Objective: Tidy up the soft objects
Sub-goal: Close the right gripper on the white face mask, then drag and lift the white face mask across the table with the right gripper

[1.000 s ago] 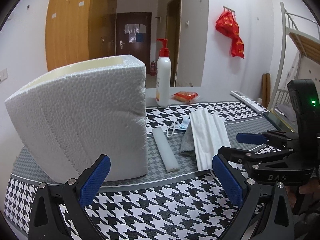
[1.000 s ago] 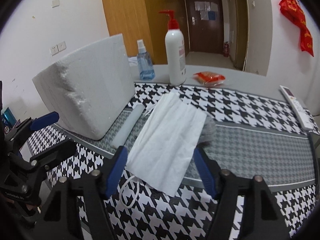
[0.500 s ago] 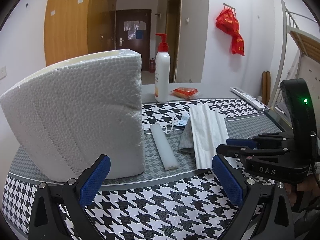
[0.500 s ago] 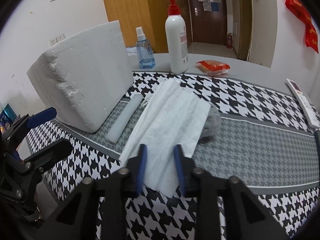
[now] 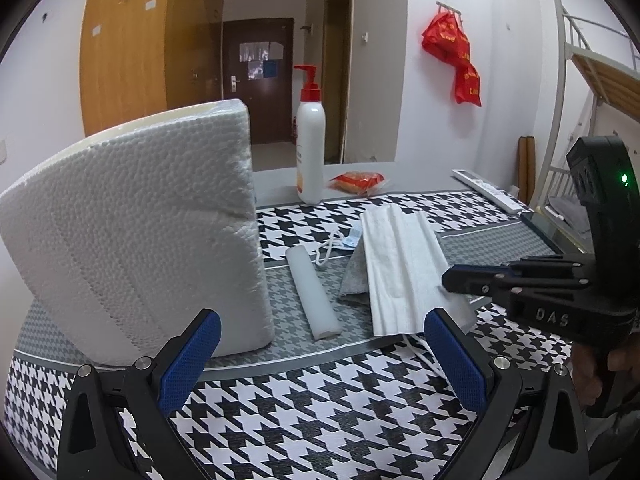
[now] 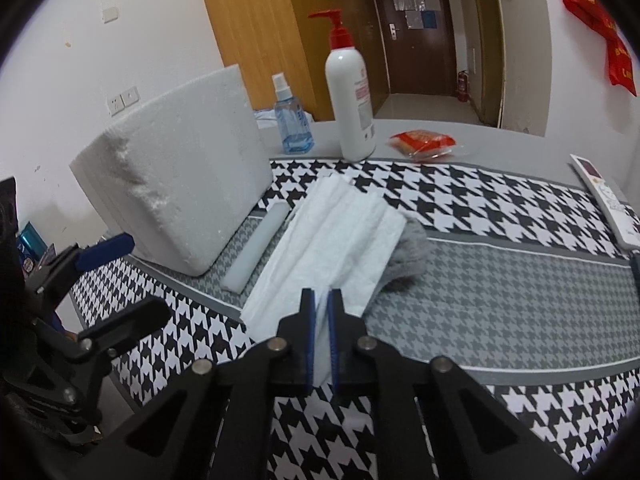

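Right gripper (image 6: 321, 316), black frame with blue pads: jaws drawn nearly together, a strip of the white pleated face mask (image 6: 336, 240) pinched between the pads at its near edge. Gripped low and at the edge, probably because a thin, limp sheet offers no other purchase; lifting from here should let the rest hang free. The left wrist view agrees: the right tool's tips sit over the mask's near corner.

Left gripper (image 5: 320, 364): blue pads wide apart, nothing between them, hovering over the black-and-white houndstooth cloth (image 5: 320, 408) on the near side of the table. Likely held in reserve.

Mask lies flat across the grey band of the cloth, long side running away from the tools. A crumpled grey fabric piece (image 6: 412, 256) sits partly under its far right side, touching it; it may drag if the mask is pulled. A loose ear loop (image 5: 326, 250) trails toward a white translucent bar (image 5: 312, 292) lying just beside the mask.

Beyond that bar stands a large white polystyrene foam block (image 5: 140, 232), tilted. Further back: white pump bottle with red top (image 6: 350, 100), small blue spray bottle (image 6: 292, 124), red snack packet (image 6: 424, 144), white remote control (image 6: 604, 196) at the right edge.
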A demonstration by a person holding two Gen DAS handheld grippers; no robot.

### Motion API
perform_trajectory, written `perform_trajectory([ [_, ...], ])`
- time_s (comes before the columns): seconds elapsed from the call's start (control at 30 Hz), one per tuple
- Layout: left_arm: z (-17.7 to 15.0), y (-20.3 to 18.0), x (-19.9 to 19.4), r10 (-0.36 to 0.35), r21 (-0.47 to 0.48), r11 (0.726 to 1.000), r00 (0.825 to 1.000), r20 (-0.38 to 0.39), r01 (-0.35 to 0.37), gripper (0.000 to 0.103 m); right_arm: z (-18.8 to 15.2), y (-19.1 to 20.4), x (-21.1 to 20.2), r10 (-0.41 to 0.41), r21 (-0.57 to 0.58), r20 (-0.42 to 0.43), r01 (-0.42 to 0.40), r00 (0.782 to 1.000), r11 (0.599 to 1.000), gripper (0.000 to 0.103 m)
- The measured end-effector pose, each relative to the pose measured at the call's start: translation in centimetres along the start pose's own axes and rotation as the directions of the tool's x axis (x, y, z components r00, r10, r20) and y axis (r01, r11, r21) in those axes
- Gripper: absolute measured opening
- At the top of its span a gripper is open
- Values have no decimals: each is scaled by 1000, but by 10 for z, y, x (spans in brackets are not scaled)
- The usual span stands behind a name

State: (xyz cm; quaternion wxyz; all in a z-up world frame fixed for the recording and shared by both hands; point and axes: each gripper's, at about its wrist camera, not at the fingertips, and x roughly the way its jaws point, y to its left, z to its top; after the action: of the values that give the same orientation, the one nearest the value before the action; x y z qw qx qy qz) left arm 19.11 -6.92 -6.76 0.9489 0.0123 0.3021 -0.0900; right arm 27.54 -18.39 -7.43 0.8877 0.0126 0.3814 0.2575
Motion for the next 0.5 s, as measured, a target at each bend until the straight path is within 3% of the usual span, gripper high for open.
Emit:
perform_trajectory([
  [0.5, 3, -21, 3, -31, 27, 999, 999, -8, 31, 102, -6, -25, -53, -88, 66, 92, 82, 992, 994, 8],
])
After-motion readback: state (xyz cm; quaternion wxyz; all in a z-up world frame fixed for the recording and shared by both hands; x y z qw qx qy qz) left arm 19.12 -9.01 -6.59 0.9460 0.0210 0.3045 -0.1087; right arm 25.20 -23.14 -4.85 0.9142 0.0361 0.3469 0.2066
